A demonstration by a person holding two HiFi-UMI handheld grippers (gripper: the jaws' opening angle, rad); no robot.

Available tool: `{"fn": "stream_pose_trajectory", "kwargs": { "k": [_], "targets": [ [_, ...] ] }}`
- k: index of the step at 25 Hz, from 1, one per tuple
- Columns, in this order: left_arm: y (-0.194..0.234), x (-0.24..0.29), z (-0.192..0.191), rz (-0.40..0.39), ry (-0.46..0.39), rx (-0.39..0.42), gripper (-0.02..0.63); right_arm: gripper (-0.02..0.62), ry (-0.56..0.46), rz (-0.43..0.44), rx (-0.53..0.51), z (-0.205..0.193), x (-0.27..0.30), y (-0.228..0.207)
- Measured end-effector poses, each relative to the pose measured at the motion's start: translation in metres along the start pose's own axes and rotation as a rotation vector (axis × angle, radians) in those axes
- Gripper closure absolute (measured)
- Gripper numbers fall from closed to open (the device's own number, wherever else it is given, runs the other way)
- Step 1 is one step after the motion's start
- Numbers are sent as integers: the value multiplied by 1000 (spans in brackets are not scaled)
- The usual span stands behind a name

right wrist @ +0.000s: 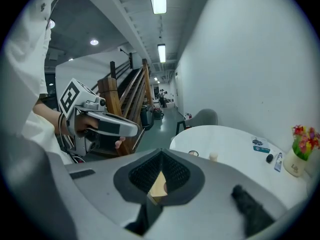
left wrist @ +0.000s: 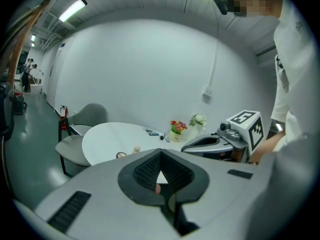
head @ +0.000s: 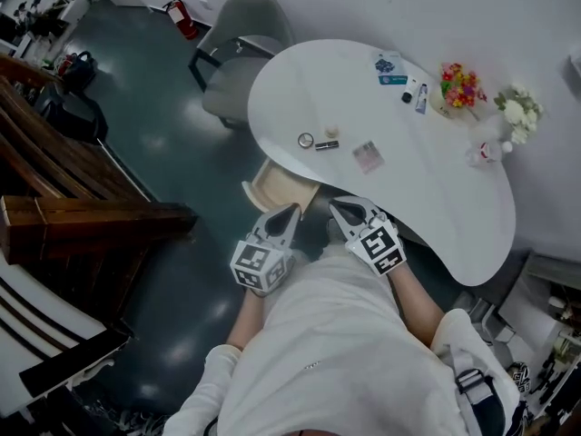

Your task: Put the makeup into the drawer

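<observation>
The left gripper [head: 286, 214] and right gripper [head: 343, 209] are both clenched on nothing, near the open pale wooden drawer [head: 272, 187]. The makeup lies on the white curved counter [head: 436, 189]: a round compact [head: 306, 140], a dark lipstick tube [head: 327, 145] and a pink palette [head: 368, 156]. A good approach would be to open one gripper's jaws before reaching and take the nearest piece first.

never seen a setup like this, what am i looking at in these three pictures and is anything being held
There is no robot here. A person holds a gripping tool in each hand. The head view comes from a camera on their head that looks down on the left tool and the right tool. Both are shut, with nothing in them. The other two pictures come from cameras riding on each tool. Ahead is a white table with an open drawer under its edge. On the table lie a round compact, a small dark tube, a palette and flowers.
</observation>
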State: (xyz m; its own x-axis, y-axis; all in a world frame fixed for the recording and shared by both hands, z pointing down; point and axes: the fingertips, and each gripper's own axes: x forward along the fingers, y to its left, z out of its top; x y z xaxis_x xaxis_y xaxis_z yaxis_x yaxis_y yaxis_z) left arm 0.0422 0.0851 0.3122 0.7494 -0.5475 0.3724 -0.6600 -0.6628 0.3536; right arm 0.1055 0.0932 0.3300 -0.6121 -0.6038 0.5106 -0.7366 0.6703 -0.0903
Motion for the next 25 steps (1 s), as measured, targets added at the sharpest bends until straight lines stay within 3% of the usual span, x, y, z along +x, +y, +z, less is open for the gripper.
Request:
{"fn": "stream_pose_trajectory", "kwargs": {
  "k": [18, 25],
  "targets": [
    [-20, 54, 5, 121, -2, -43, 598, 575, 119, 56, -75, -43, 26, -94],
    [-14, 53, -2, 179, 12, -92, 598, 500, 193, 89, -144, -59, 72, -123]
  ]
}}
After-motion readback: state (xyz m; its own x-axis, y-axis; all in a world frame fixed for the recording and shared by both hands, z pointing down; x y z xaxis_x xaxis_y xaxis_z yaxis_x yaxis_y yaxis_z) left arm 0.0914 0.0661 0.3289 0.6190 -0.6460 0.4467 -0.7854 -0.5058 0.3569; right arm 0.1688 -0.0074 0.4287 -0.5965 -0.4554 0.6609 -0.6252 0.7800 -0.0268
